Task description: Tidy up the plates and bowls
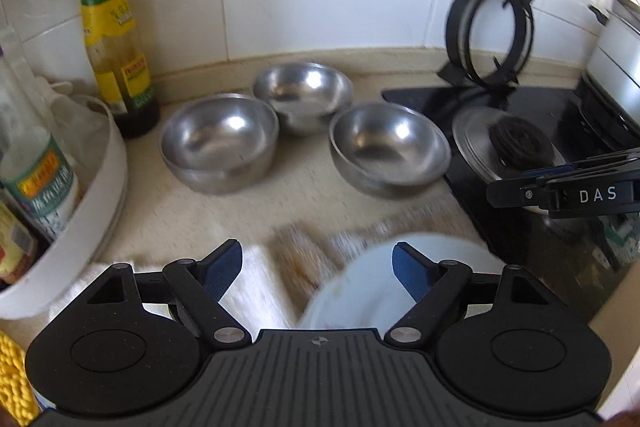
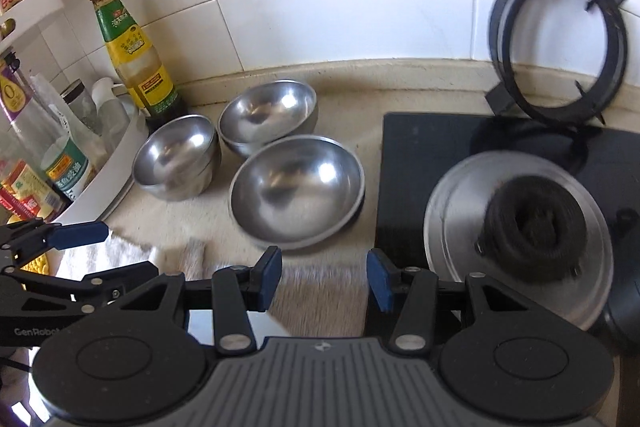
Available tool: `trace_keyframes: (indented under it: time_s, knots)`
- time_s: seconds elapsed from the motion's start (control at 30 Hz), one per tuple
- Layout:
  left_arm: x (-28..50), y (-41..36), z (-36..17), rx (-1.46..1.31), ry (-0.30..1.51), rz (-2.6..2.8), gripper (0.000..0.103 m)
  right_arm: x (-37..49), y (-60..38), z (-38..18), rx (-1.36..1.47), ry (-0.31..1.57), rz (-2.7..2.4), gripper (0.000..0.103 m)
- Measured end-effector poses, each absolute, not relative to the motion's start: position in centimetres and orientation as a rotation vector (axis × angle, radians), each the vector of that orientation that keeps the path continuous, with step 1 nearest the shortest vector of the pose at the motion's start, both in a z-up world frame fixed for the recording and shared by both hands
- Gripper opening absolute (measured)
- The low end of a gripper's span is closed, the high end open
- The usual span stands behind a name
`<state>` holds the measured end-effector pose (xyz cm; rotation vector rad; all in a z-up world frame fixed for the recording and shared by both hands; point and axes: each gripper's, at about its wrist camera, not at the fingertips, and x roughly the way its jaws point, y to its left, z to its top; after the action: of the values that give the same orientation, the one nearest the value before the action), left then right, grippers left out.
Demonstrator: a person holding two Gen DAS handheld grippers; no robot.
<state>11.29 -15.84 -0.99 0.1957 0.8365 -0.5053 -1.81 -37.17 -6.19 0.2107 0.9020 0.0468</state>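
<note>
Above the counter, both grippers, left (image 1: 318,269) and right (image 2: 324,277), hang open and empty; a careless reach could knock the nearest steel bowl (image 2: 297,191).

Three bowls (image 2: 240,155) sit on the counter (image 2: 352,107), left of the stove (image 2: 404,163). A sauce bottle (image 2: 132,55) stands behind them.

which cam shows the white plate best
The left wrist view: the white plate lies just ahead of the open left gripper, blurred and partly covered by one finger. The right wrist view shows none of it.
</note>
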Motion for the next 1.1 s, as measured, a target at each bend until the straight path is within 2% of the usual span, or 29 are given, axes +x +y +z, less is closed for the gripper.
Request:
trace_keyframes:
  time_s: [0.57, 0.63, 0.77, 0.87, 1.1]
  knots:
    - [18.7, -21.3, -2.2, 0.123, 0.922, -0.528, 0.085, 6.4, -39.5, -10.1, 0.268, 1.014, 0.139, 0.048]
    - [19.5, -22.0, -2.8, 0.121, 0.944, -0.539, 0.081, 6.9, -39.5, -10.7, 0.272, 1.021, 0.160, 0.047]
    - [20.9, -23.2, -4.5, 0.116, 1.001, -0.579, 0.059, 7.1, -39.4, -11.2, 0.289, 1.039, 0.180, 0.046]
    - [21.2, -23.4, -5.3, 0.135, 1.011, -0.572, 0.053, 6.8, -39.0, -11.0, 0.306, 1.051, 0.213, 0.046]
    - [20.4, -21.2, -4.3, 0.146, 1.010, -0.571, 0.056, 6.8, -37.5, -10.5, 0.288, 1.066, 0.266, 0.046]
